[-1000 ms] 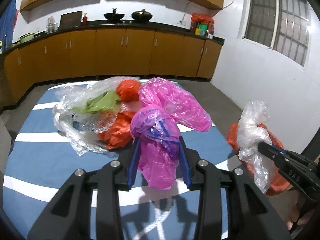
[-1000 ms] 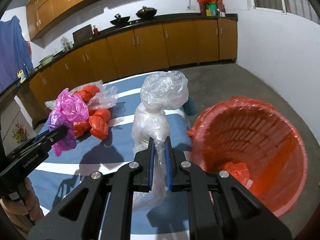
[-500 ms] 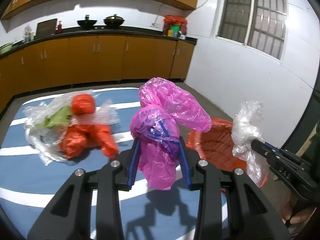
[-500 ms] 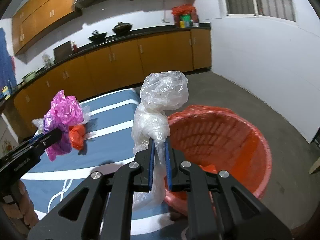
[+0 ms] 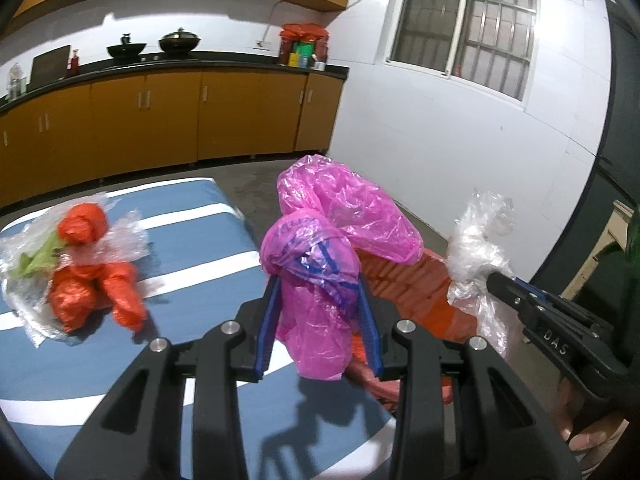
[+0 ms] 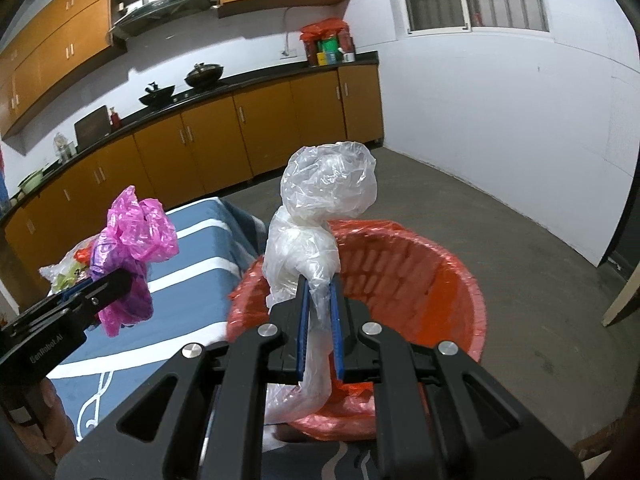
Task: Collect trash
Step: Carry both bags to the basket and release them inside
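Left gripper point(image 5: 318, 308): clamped on a crumpled pink bag point(image 5: 328, 252), blue pads pressing both sides, bag bulging up above the tips and hanging a little below. Held at the near right edge of the blue striped cloth point(image 5: 192, 248), just beside the orange basket point(image 6: 420, 276). Right gripper point(image 6: 319, 320): pinched nearly shut on a bunched clear bag point(image 6: 320, 216), its knotted top standing above the pads, its tail trailing down between them. Held over the near left part of the basket's opening; some orange plastic lying inside at the bottom. In the left wrist view, clear bag point(image 5: 478, 248) and right gripper point(image 5: 504, 286) seen at the right, basket point(image 5: 404, 280) behind the pink bag. Left on the cloth, well apart at the far left: a heap of orange bags point(image 5: 94, 280) tangled with clear wrap and a scrap of green. Beyond, wooden cabinets point(image 5: 160, 116) along a white wall.
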A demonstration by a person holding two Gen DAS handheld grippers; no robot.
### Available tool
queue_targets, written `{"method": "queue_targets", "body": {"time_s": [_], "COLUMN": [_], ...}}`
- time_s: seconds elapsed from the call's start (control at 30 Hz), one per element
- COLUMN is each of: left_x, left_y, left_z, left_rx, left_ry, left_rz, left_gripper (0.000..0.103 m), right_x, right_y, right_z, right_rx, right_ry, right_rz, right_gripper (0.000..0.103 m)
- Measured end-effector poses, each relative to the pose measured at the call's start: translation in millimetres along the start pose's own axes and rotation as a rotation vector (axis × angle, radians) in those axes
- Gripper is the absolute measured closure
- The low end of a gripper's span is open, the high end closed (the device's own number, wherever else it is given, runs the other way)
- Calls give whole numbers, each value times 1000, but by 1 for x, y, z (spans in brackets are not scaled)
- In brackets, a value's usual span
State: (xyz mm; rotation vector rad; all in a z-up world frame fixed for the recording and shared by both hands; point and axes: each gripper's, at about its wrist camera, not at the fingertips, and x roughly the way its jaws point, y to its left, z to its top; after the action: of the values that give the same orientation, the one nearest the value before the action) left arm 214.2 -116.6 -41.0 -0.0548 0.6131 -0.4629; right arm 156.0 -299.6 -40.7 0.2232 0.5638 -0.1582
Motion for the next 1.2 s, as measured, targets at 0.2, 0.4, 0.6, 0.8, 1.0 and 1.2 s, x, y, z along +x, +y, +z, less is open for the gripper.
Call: {"method": "queue_targets", "body": {"time_s": [0.2, 0.4, 0.6, 0.8, 1.0, 1.2], "left_x": [18, 39, 56, 75, 93, 101], "left_y": [-15, -28, -36, -40, -38, -29], "left_z": [1, 0, 0, 5, 4, -3], "left_rx": [19, 41, 49, 53, 41, 12], "left_ry": [24, 53, 73, 94, 130, 161], "left_rz": [-44, -79, -99, -125, -139, -134], "left_gripper": [67, 66, 66, 65, 60, 53], "right_x": [2, 6, 13, 18, 25, 25], "right_y": [-13, -23, -34, -43, -51, -53], "right_z": [2, 3, 7, 13, 15, 10], "right_rx": [33, 66, 104, 124, 150, 157], "right_ry": [-10, -17, -24, -47, -46, -38], "right_rz": [-29, -54, -67, -75, -65, -66], "right_gripper": [92, 92, 92, 92, 87, 66]}}
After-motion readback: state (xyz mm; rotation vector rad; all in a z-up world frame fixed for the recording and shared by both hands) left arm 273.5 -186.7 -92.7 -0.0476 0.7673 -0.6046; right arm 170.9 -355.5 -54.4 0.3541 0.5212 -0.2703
